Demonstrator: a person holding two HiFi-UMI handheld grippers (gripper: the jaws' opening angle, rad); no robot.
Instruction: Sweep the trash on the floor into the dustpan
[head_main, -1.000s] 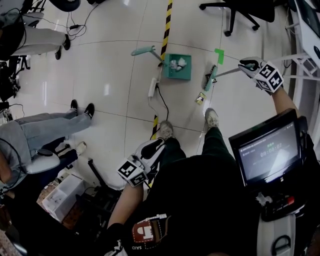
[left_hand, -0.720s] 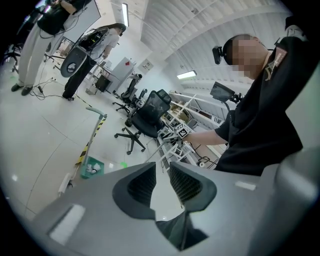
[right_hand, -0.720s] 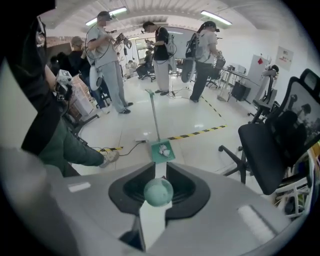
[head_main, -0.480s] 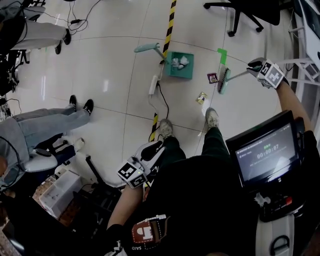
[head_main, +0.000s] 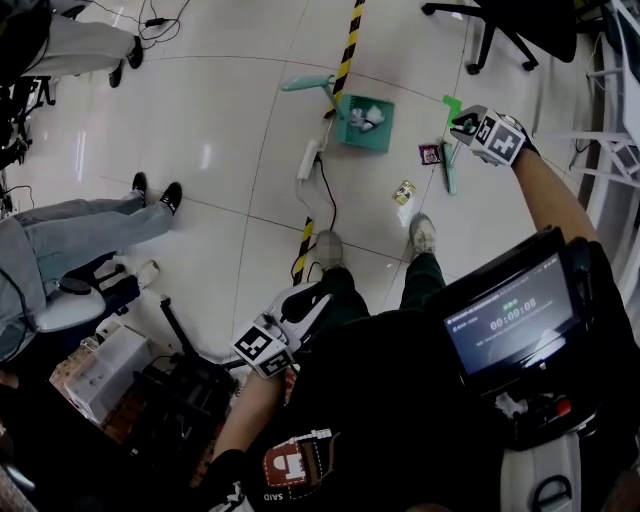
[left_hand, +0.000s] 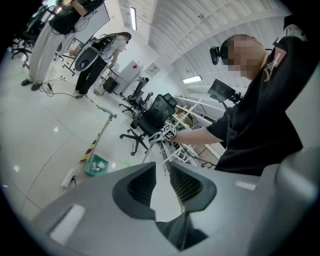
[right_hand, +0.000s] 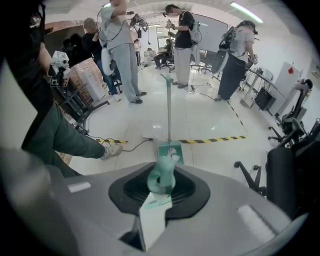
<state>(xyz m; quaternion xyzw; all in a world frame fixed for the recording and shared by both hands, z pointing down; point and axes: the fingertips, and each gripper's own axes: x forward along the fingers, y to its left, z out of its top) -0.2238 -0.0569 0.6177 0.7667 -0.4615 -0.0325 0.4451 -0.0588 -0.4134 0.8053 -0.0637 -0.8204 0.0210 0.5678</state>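
Note:
The green dustpan (head_main: 362, 125) stands on the floor with white crumpled trash in it, its long handle (head_main: 305, 84) leaning left. A purple wrapper (head_main: 430, 153) and a yellow wrapper (head_main: 404, 192) lie on the tiles to its right. My right gripper (head_main: 468, 127) is shut on the teal broom (head_main: 448, 168), which hangs down beside the purple wrapper. In the right gripper view the broom's handle end (right_hand: 161, 180) sits between the jaws, with the dustpan (right_hand: 169, 150) beyond. My left gripper (head_main: 303, 306) hangs low by my leg, open with nothing in it.
A yellow-black tape line (head_main: 347, 48) runs past the dustpan, with a white power strip (head_main: 308, 160) and its cable alongside. A green tape mark (head_main: 452, 103) lies near the broom. An office chair (head_main: 500, 25) stands at the back right. A seated person's legs (head_main: 90, 235) reach in from the left.
My right gripper has swung the broom from lying out to the left to hanging nearly straight below it. The purple wrapper, hidden behind the broom head a second ago, now shows.

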